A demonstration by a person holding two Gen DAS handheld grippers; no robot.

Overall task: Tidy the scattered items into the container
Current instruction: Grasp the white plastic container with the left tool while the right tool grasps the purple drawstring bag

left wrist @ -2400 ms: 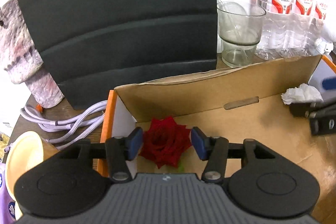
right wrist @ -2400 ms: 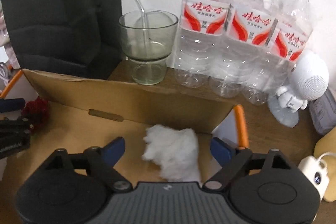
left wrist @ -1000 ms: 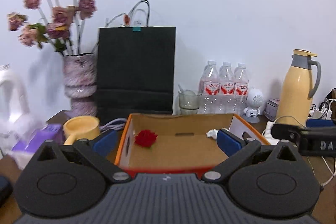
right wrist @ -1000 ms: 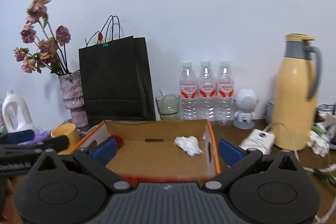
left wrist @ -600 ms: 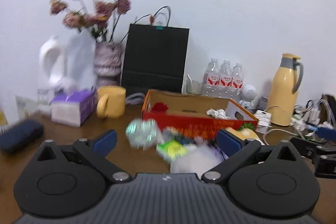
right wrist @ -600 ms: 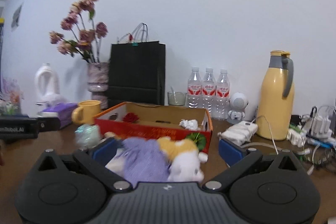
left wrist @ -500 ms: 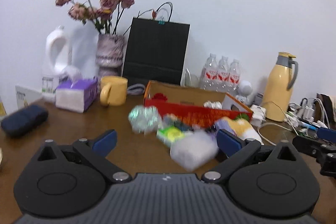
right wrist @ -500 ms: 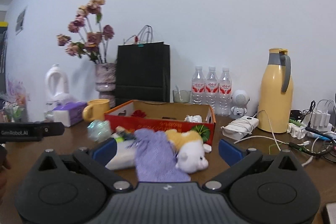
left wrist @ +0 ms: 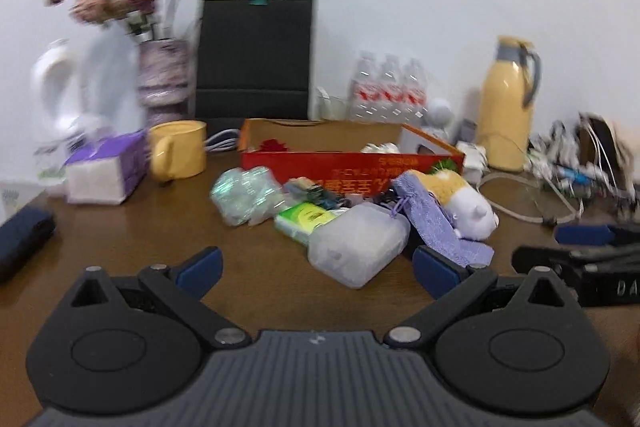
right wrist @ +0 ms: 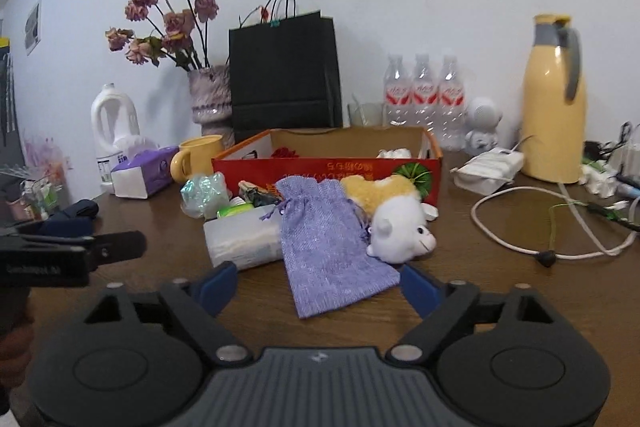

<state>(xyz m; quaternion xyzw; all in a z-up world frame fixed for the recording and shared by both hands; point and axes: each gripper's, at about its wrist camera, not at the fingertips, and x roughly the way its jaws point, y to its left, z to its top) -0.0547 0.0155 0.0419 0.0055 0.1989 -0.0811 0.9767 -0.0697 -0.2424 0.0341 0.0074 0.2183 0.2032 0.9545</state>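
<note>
Two items, a rose (right wrist: 285, 151) and a white wad (right wrist: 394, 152), lie in the box (right wrist: 328, 169); the rest sit heaped on the desk (right wrist: 500, 279) before it. The step looks like the next pick. The right claw (right wrist: 316, 287) is empty, its jaws closing around the near end of the purple pouch (right wrist: 328, 247) without pressing it yet; it needs to close fully. The left claw (left wrist: 316, 267) is spread and empty near a clear case (left wrist: 358, 245). Small things behind the pouch are hard to make out.

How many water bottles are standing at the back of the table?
3: a left bottle, a middle bottle and a right bottle, side by side against the wall, behind the box. More could be hidden behind them.
</note>
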